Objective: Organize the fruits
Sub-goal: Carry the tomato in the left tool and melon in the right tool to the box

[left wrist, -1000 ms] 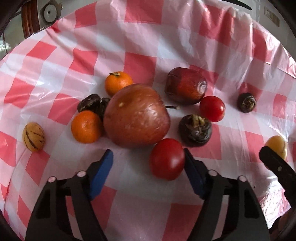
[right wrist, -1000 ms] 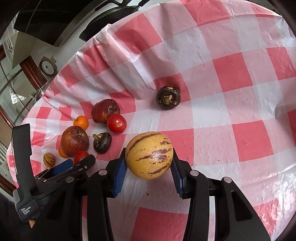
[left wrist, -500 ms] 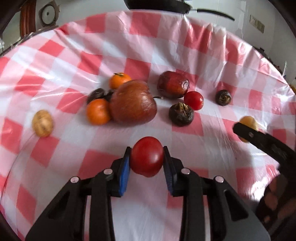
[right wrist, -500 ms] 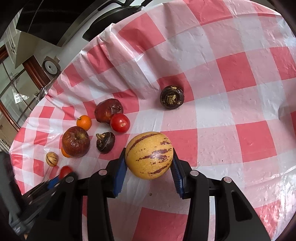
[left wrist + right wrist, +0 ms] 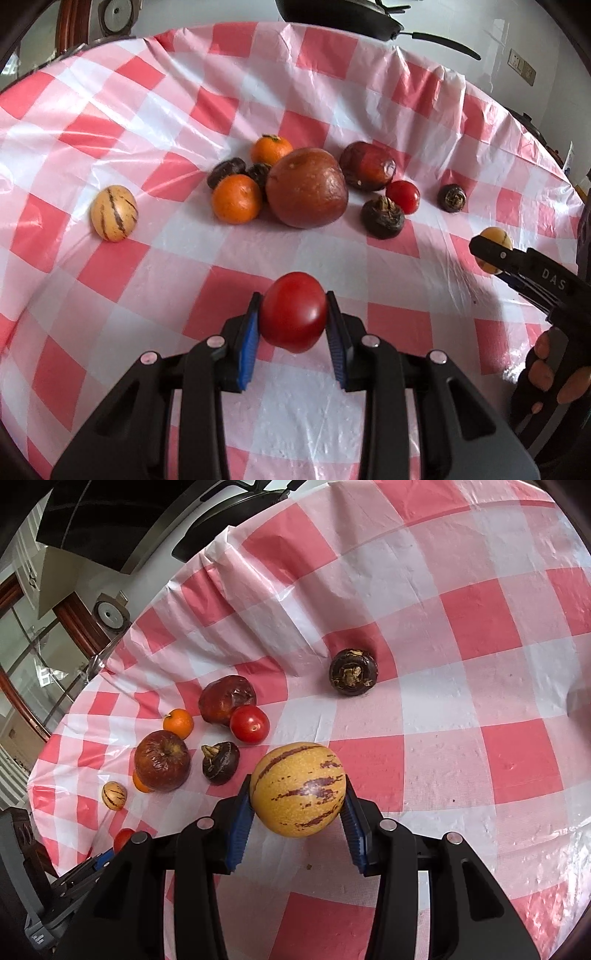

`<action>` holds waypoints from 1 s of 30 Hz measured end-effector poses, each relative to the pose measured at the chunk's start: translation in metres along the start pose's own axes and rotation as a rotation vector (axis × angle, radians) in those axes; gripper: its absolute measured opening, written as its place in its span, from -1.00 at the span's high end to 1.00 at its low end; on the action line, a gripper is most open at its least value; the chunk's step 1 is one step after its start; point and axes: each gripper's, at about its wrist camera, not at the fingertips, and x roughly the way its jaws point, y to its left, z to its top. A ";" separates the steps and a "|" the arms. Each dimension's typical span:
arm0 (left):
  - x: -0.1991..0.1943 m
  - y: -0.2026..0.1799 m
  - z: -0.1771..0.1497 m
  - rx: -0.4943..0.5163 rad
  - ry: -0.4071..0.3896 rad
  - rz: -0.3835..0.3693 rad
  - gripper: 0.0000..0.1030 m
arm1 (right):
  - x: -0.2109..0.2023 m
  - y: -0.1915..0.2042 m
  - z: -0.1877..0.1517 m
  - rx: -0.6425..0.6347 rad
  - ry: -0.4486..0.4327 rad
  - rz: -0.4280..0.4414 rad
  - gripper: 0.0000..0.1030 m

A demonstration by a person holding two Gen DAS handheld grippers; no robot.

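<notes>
Tablecloth [image 5: 110, 258] of red-white check, wrinkled plastic, window [image 5: 29, 657] beyond.

both wrist views look down close along their jaws, sharing the fruit cluster [image 5: 306, 186] on the checkered cloth [image 5: 461, 635].

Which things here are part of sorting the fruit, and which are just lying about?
Part of the job: tomato in the left gripper; striped melon in the right gripper; on the cloth, apple, oranges, second tomato, small striped melon.

Lying about: checked tablecloth, black pan.
</notes>
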 end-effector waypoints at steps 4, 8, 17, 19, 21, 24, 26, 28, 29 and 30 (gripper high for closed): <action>-0.015 0.013 -0.010 -0.020 -0.003 0.001 0.35 | -0.005 0.001 -0.004 0.014 -0.004 -0.018 0.14; -0.037 0.029 -0.024 -0.039 -0.012 -0.004 0.35 | -0.018 0.006 -0.023 0.055 0.023 0.017 0.14; -0.093 0.058 -0.069 -0.048 -0.050 0.021 0.35 | -0.060 0.052 -0.089 0.076 0.060 0.090 0.14; -0.104 0.066 -0.076 -0.050 -0.055 0.028 0.35 | -0.070 0.069 -0.104 0.056 0.064 0.107 0.14; -0.117 0.075 -0.085 -0.041 -0.067 0.046 0.35 | -0.077 0.087 -0.119 0.018 0.076 0.106 0.14; -0.129 0.088 -0.094 -0.043 -0.071 0.057 0.35 | -0.082 0.109 -0.136 -0.036 0.092 0.096 0.14; -0.136 0.099 -0.102 -0.051 -0.071 0.068 0.35 | -0.085 0.123 -0.146 -0.079 0.106 0.098 0.14; -0.142 0.109 -0.109 -0.060 -0.072 0.079 0.35 | -0.088 0.139 -0.157 -0.128 0.115 0.098 0.14; -0.143 0.114 -0.111 -0.063 -0.071 0.084 0.35 | -0.089 0.148 -0.163 -0.156 0.120 0.100 0.14; -0.145 0.119 -0.114 -0.068 -0.069 0.091 0.35 | -0.090 0.153 -0.166 -0.172 0.124 0.101 0.14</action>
